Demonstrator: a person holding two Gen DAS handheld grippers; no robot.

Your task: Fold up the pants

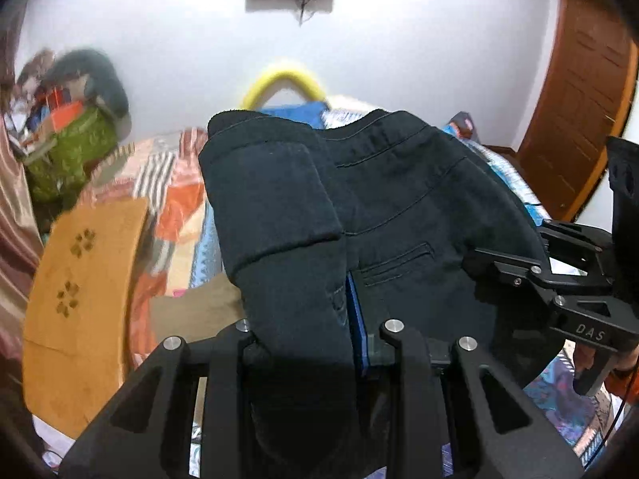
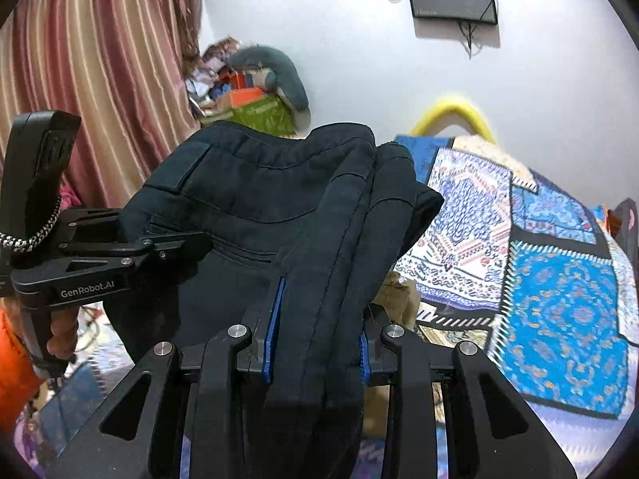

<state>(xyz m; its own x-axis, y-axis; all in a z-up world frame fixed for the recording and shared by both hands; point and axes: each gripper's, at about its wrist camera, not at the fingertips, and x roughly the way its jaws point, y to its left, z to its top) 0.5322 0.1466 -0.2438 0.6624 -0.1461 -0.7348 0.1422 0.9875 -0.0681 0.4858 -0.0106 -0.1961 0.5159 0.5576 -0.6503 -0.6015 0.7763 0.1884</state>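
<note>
You had the dark pants [image 1: 399, 183] already doubled over and lifted above the patterned bed [image 2: 559, 299], each side pinched by narrowly parted tongs: left tongs [image 1: 315, 331], right tongs [image 2: 315, 335]. What remained was laying them down and finishing the fold.

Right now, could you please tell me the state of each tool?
Left tool: closed on a fold of the dark pants.
Right tool: closed on the same pants, on another bunched fold.
</note>
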